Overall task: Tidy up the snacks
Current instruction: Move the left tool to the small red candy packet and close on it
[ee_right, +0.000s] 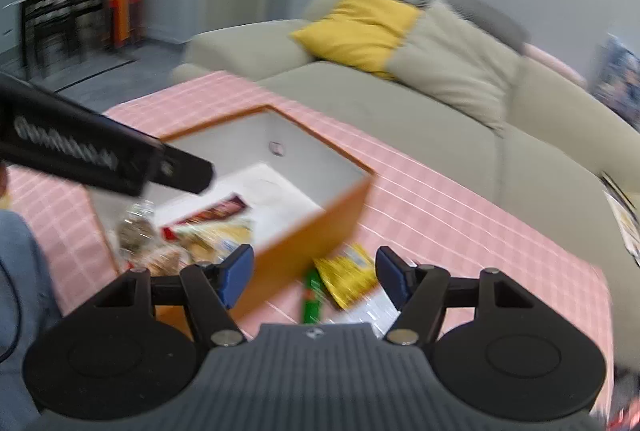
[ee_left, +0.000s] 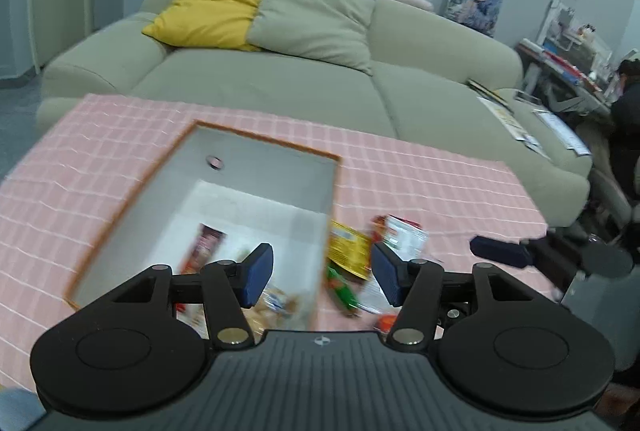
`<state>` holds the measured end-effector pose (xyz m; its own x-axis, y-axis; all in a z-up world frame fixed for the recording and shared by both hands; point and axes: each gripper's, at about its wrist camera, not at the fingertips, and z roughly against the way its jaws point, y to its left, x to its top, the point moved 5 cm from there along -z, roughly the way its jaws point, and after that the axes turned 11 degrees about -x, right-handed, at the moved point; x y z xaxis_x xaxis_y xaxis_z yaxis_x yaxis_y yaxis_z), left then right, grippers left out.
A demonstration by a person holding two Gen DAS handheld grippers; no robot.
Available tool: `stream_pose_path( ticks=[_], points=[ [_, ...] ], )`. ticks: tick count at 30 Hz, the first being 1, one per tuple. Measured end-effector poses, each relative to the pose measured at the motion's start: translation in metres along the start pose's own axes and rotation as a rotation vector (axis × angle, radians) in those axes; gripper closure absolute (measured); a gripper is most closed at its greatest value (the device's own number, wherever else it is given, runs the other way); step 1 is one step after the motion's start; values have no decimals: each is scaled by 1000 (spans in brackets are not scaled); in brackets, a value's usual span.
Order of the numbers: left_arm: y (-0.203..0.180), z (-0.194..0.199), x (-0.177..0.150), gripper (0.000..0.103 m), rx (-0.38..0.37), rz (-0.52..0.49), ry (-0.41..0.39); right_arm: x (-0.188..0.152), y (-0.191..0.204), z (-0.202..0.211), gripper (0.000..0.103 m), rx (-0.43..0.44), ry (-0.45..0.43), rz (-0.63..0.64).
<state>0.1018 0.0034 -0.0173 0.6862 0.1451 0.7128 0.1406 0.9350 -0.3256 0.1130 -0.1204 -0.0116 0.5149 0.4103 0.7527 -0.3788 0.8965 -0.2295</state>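
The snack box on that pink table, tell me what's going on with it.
A person with a gripper in each hand is sorting snacks into the orange box. Several packets already lie inside; a yellow packet and a green one still lie on the pink checked cloth beside it. Both the left gripper and right gripper are open and empty.

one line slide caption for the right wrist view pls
Open right tool hangs empty above the yellow snack bag and green packet lying beside the orange storage box on the pink checked tablecloth.
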Motion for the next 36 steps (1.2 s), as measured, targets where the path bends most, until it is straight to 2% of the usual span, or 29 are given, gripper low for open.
stream_pose_path(
  ticks=[5,9,12,16,24,33,36],
  points=[
    [-24,-28,-26,37,-82,-54,67,-55,-28,2,38,-95,29,-103],
    [-30,-51,-48,37,-52,-28,122,-92,-38,-14,38,-161,97,-125],
    [-35,-62,-63,37,-51,-46,154,-106,-42,-23,38,-166,129,-153],
    [-42,-80,-76,37,-47,-62,187,-114,-46,-39,38,-177,145,-174],
    [-39,-122,-78,37,-43,-4,167,-124,-56,-70,38,-190,177,-205],
    [-19,-158,-83,35,-41,158,261,-128,-55,-88,39,-163,186,-204],
    [-15,-165,-83,35,-72,202,270,-129,-55,-94,38,-156,196,-205]
  ],
)
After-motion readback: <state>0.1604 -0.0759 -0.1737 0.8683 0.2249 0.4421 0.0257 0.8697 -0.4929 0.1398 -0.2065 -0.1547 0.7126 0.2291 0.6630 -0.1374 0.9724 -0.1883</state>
